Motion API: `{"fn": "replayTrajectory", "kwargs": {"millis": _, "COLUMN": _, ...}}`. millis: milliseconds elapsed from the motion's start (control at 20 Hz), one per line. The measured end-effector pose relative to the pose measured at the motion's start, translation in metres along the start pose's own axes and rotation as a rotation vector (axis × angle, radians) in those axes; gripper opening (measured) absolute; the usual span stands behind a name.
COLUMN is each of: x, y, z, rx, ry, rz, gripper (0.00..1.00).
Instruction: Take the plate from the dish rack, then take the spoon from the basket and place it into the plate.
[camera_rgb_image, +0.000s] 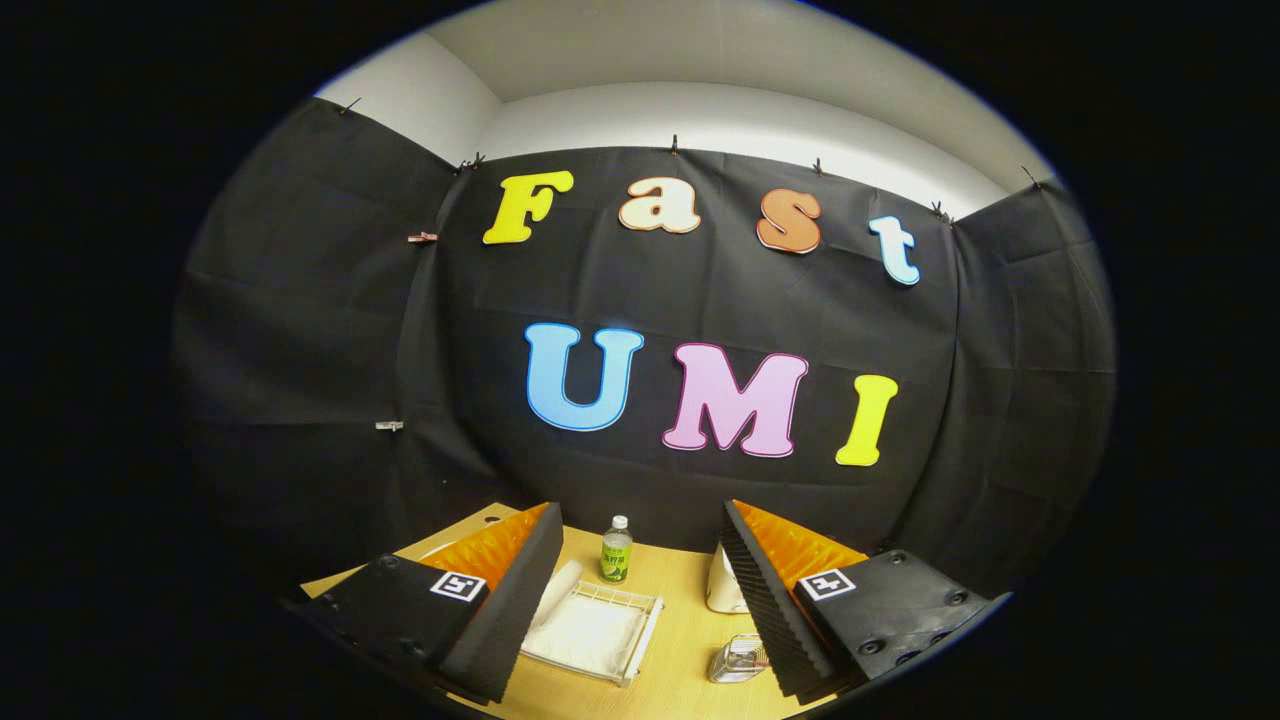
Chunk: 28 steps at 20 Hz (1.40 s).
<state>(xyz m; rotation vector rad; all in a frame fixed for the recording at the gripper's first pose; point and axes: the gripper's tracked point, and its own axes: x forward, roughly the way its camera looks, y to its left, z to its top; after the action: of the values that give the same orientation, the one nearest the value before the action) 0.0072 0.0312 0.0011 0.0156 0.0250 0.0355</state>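
From where I sit the gripper (640, 600) is held high over the table (680, 610), tipped up toward the black booth wall, its two fingers spread wide with nothing between the pads. Starting at lower left, a pale curved edge shows past the left finger (500, 610); it might be a plate's rim, but I cannot tell. Just right of that finger, low in the gap, sits the white wire rack (600, 630) on the wood, with a white sheet-like surface inside; a pale rounded shape, possibly the plate (558, 590), leans at its left edge, touching the inner side of the left finger in the picture. Beyond the rack, near the wall at lower centre, stands a small bottle (616, 552) with a green label, upright. Further right, a white rounded object (722, 585) is half hidden behind the right finger (770, 610), and below it a clear container (738, 660) rests just beside that finger's tip. I cannot make out a spoon.
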Motion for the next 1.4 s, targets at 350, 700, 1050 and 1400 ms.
{"fn": "replayTrajectory", "kwargs": {"millis": 350, "x": 0.022, "y": 0.027, "z": -0.023, "rx": 0.012, "ry": 0.073, "rz": 0.052, "gripper": 0.97}}
{"fn": "replayTrajectory", "kwargs": {"millis": 700, "x": 0.066, "y": 0.053, "z": -0.079, "rx": 0.102, "ry": 0.236, "rz": 0.093, "gripper": 0.97}}
{"fn": "replayTrajectory", "kwargs": {"millis": 1050, "x": 0.113, "y": 0.074, "z": -0.163, "rx": 0.229, "ry": 0.485, "rz": 0.071, "gripper": 0.97}}
{"fn": "replayTrajectory", "kwargs": {"millis": 1400, "x": 0.159, "y": 0.108, "z": -0.238, "rx": 0.279, "ry": 0.682, "rz": 0.054, "gripper": 0.91}}
